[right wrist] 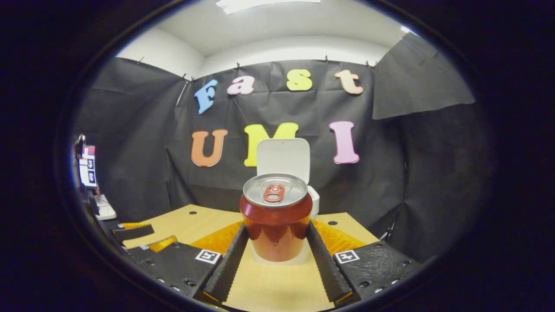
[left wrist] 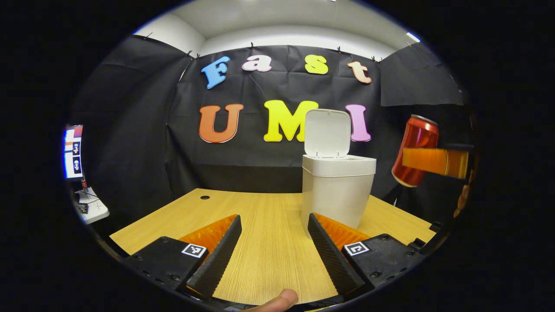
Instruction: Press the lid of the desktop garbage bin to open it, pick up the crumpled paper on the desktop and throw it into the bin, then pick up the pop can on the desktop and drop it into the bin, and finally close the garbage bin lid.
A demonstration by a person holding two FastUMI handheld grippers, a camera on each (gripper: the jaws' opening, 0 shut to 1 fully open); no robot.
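In the left gripper view, the left gripper (left wrist: 273, 247) hovers low over the desk (left wrist: 269, 216) with its fingers spread and nothing between them. The bin (left wrist: 337, 188) stands just beyond the right finger, toward the far right of the desk, its lid (left wrist: 327, 132) swung up and standing open at the back. To the right of the bin and above its rim, the can (left wrist: 415, 149) hangs in the air, tilted with its top leaning right, pinched by the right gripper (left wrist: 435, 161). So the can lies to the right of the bin's mouth and somewhat higher; I judge the drop needs a move left until the can is over the opening. No crumpled paper is on the visible desk, so that step looks done.

In the right gripper view, the right gripper (right wrist: 276, 249) holds the can (right wrist: 276, 221) upright between its fingers, both pressed on the can's sides near the lower half. The can is red with a silver top and a red pull tab, undented as far as I can see. Directly behind it, farther off, the lid (right wrist: 284, 158) rises above the can's top and a sliver of the bin (right wrist: 314, 201) peeks out on the right, so the bin lies straight ahead along the fingers. The left gripper (right wrist: 132, 232) sits low at the near left, well apart from the bin's mouth. The right hand is plainly the one placed for the drop.
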